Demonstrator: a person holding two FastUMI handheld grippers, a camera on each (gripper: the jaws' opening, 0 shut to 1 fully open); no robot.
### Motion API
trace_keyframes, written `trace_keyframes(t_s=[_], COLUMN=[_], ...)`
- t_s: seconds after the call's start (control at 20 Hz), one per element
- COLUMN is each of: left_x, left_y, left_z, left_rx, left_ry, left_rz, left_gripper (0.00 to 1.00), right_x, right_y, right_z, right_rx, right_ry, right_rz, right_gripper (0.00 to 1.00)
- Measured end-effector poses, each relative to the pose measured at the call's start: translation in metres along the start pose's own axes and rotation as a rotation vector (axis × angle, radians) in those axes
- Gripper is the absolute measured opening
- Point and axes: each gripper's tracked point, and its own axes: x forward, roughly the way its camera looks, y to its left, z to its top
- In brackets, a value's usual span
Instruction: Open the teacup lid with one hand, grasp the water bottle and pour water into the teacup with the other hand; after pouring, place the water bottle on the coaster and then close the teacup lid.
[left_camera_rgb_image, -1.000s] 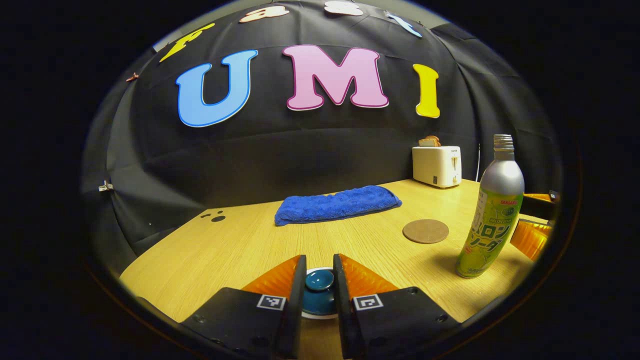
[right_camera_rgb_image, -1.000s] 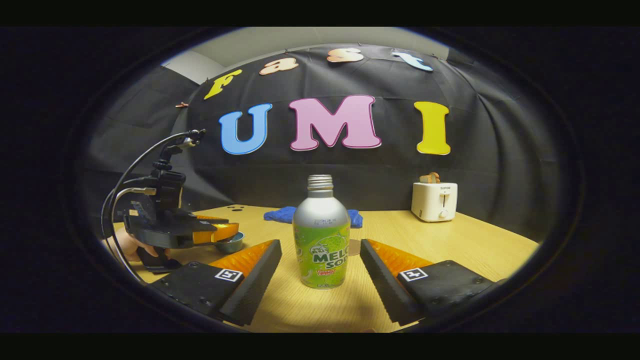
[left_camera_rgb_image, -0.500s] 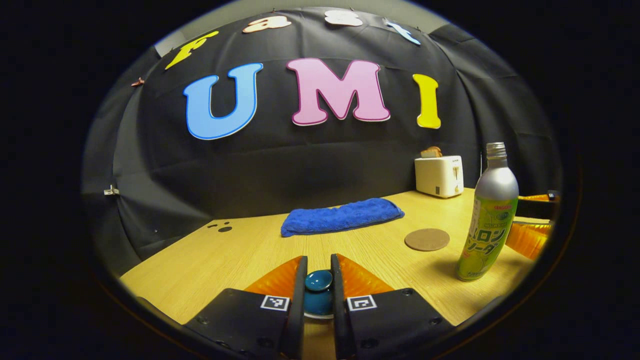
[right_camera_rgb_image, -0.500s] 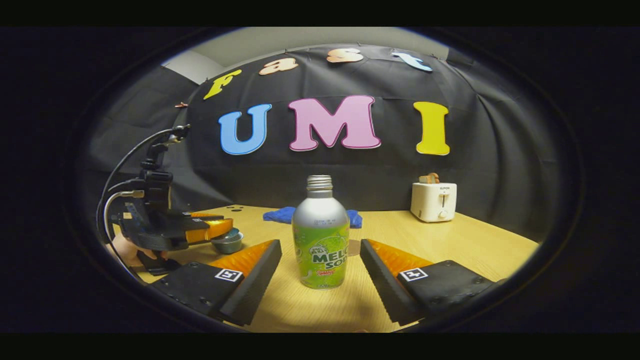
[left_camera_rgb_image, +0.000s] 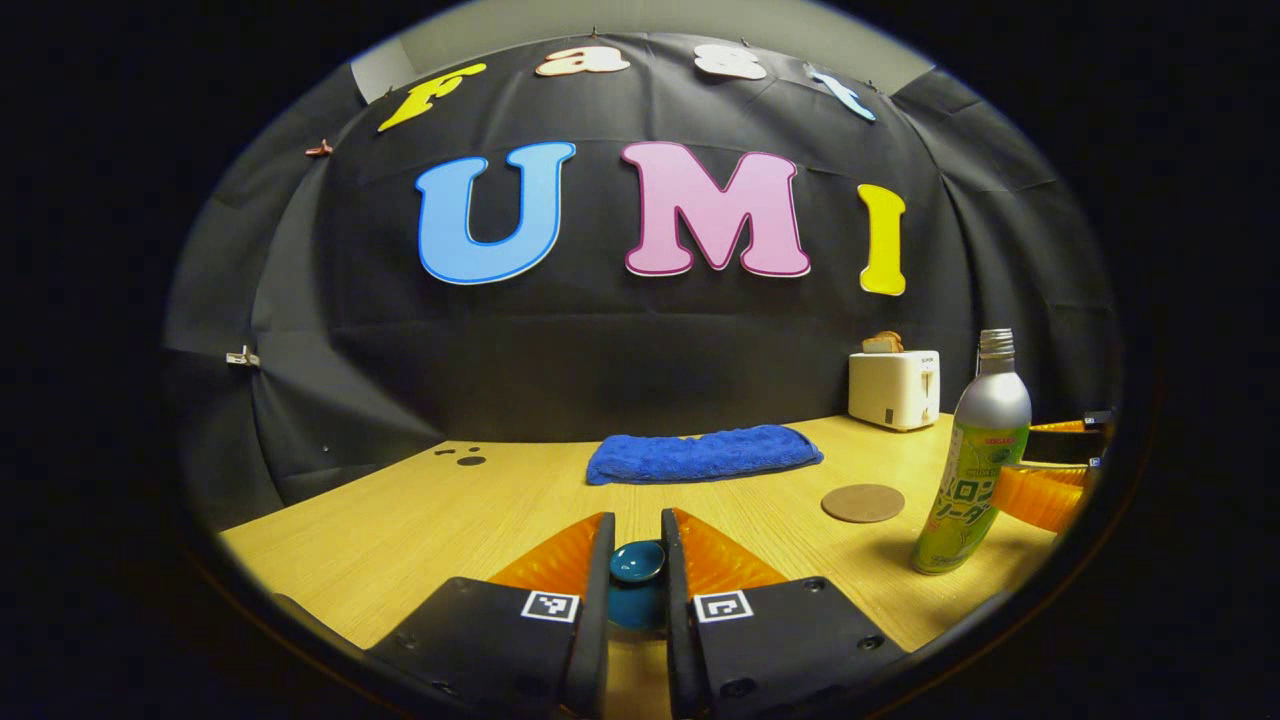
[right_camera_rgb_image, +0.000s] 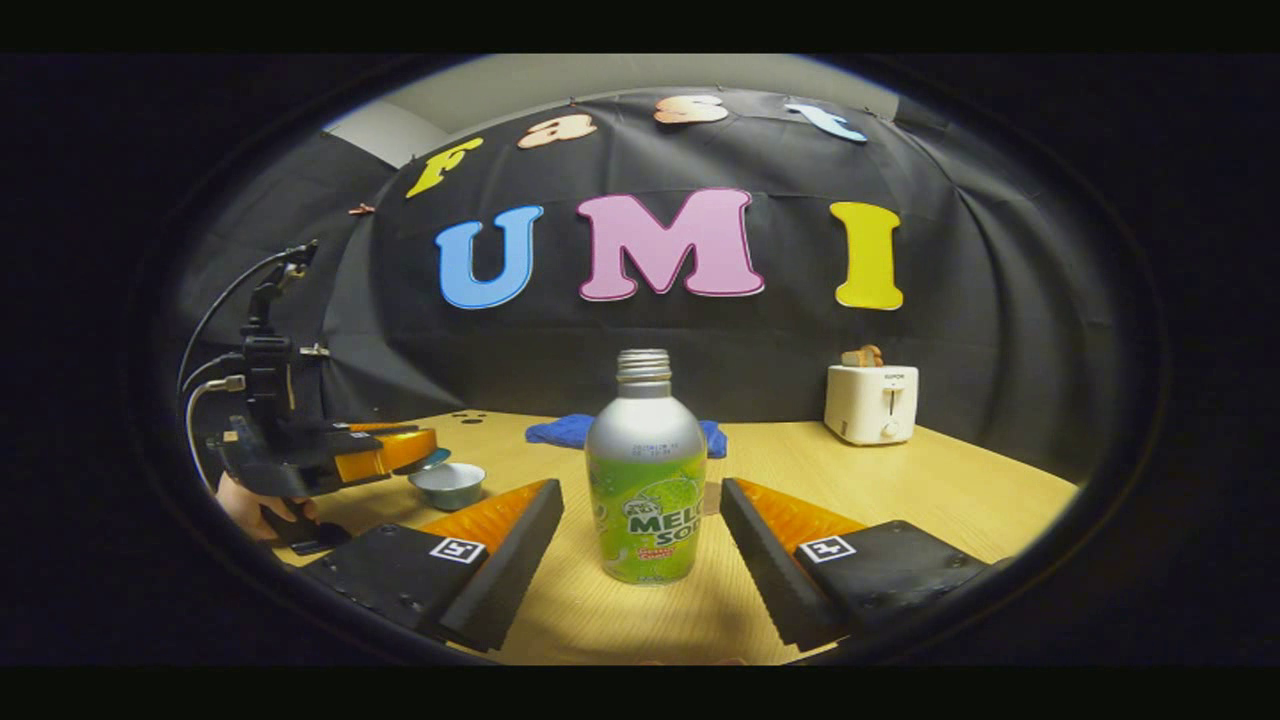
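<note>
1. In the left gripper view, the left gripper (left_camera_rgb_image: 636, 560) has its jaws clamped on the knob of the teal teacup lid (left_camera_rgb_image: 637, 562), above the wooden worktop (left_camera_rgb_image: 420, 520).
2. In the right gripper view, the lid is held clear of the open teacup (right_camera_rgb_image: 448, 484).
3. There, the right gripper (right_camera_rgb_image: 640, 520) has its jaws wide apart on either side of the upright water bottle (right_camera_rgb_image: 645, 478), not touching it.
4. The left gripper view also shows the round coaster (left_camera_rgb_image: 863, 502), just beside the bottle, a blue towel (left_camera_rgb_image: 703, 453) and a toaster (left_camera_rgb_image: 893, 388).
</note>
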Motion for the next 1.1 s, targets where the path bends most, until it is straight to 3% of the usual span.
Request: trace_keyframes(t_s=[1.1], left_x=[-0.022], left_y=[0.052], left_z=[-0.003], left_rx=[-0.04], left_ry=[-0.011], left_rz=[0.063], left_gripper=[0.28], right_x=[0.046], right_y=[0.003], right_z=[-0.003], right_rx=[0.0], right_ry=[0.003], right_rz=[-0.011], right_gripper=[0.98])
